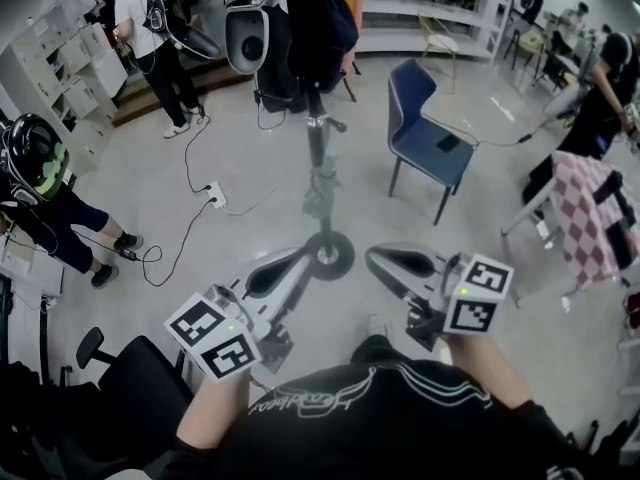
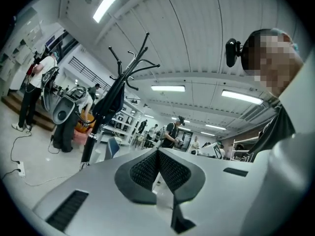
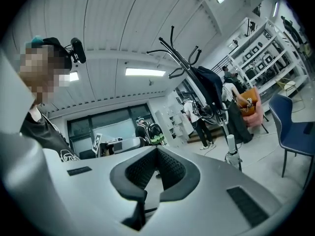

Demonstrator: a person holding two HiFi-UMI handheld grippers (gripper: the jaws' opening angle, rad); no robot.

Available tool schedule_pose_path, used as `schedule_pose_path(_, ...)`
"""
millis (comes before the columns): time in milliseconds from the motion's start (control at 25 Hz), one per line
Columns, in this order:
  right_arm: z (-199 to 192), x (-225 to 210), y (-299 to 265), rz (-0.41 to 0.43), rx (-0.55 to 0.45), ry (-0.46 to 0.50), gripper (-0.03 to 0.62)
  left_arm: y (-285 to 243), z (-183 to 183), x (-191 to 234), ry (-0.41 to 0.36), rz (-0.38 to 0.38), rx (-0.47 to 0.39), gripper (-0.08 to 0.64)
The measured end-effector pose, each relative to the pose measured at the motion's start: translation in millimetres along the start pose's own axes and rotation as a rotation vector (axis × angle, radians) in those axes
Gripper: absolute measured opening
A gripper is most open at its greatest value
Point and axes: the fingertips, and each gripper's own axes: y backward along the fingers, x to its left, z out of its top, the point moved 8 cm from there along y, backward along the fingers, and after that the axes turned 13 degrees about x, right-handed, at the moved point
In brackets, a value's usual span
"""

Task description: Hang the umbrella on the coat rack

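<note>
Left gripper (image 2: pixel 158 151) and right gripper (image 3: pixel 157 149): the jaws of each are fully closed, pads meeting with nothing between them, and both are held level, side by side, facing the coat rack (image 1: pixel 317 138). The dark folded umbrella (image 2: pixel 112 101) hangs from the rack's upper hooks along its pole, clear of both grippers.

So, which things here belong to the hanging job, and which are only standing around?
Job: coat rack; dark item hanging on it, perhaps the umbrella; left gripper, right gripper, both shut and empty.
Around: blue chair; power strip; checked cloth.
</note>
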Motion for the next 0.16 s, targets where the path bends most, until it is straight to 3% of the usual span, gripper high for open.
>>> schedule_pose_path(160,-0.3,2.3,-0.7,-0.001,0.004,-0.001,0.011,2.1,-2.8,3.5,0.032,-0.018,-0.014,-0.002)
